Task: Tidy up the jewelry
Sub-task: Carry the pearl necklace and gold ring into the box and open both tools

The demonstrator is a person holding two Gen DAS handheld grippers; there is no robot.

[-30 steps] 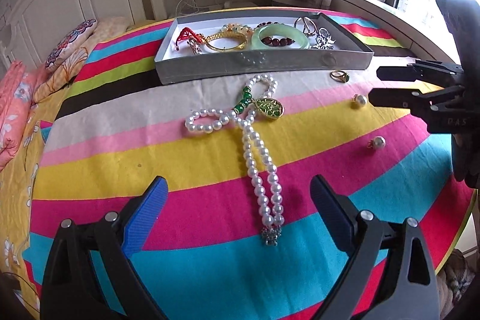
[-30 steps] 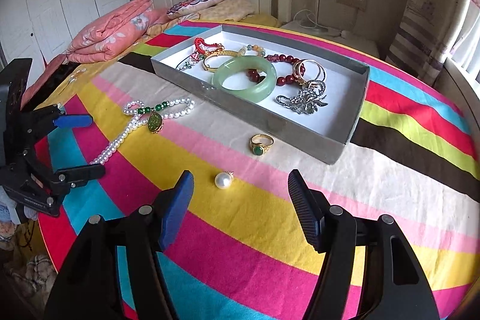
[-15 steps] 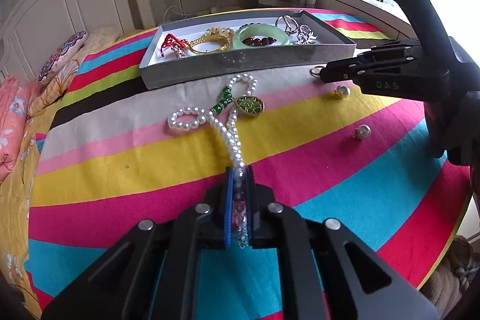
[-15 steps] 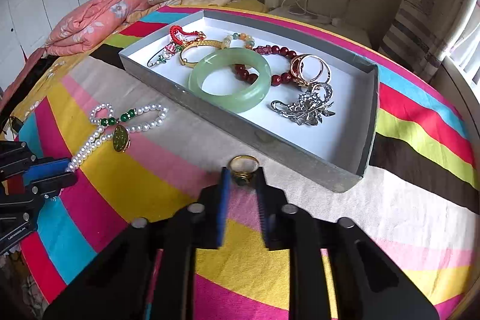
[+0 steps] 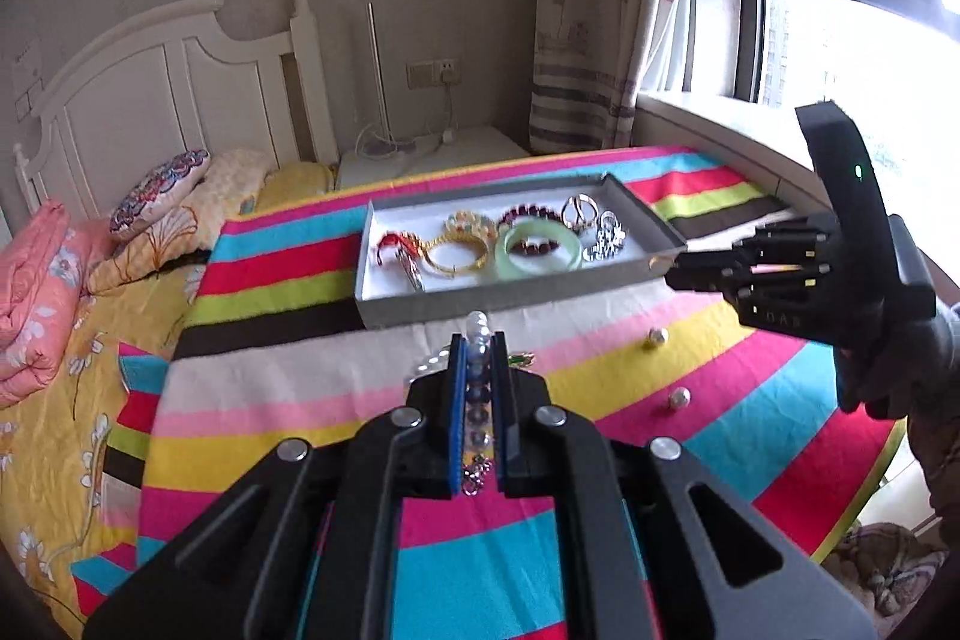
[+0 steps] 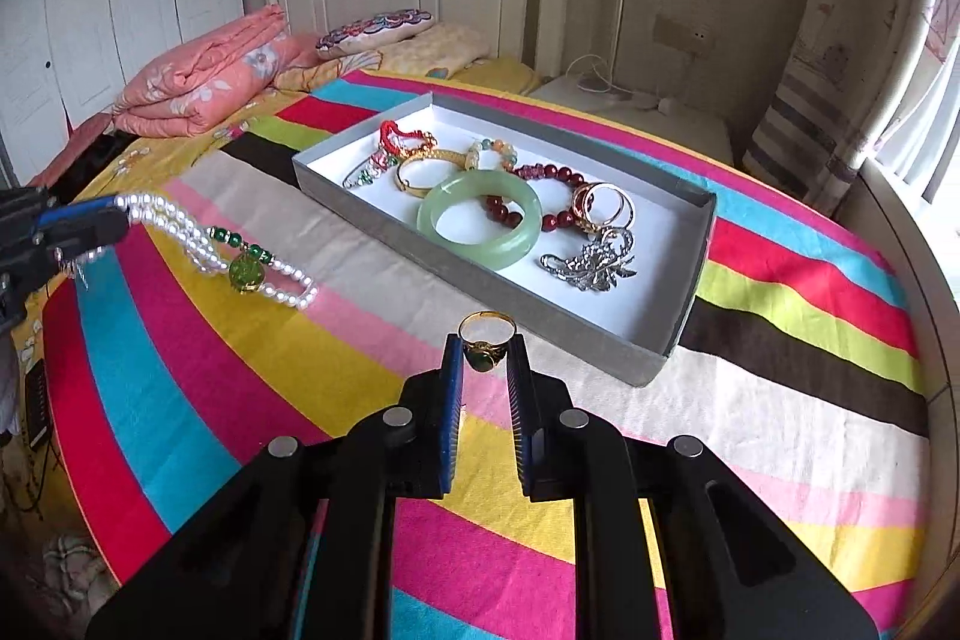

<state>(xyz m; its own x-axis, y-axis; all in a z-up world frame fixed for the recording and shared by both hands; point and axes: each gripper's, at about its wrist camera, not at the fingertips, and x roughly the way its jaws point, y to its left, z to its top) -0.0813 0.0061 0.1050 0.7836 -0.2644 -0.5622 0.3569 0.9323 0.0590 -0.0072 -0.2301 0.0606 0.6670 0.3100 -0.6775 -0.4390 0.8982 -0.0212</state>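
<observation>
ring in right gripper (near tray edge).

Since 1.0 s ago: left gripper went from open to clamped on pearl necklace, now lifted, far end trailing on cloth at frame left. Right gripper closed on gold ring, raised off cloth, lower centre.

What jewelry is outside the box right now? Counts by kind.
pearl necklace: 1, in the left gripper
gold ring: 1, in the right gripper
loose pearls: 2, on the bedspread
Total: 4
</observation>
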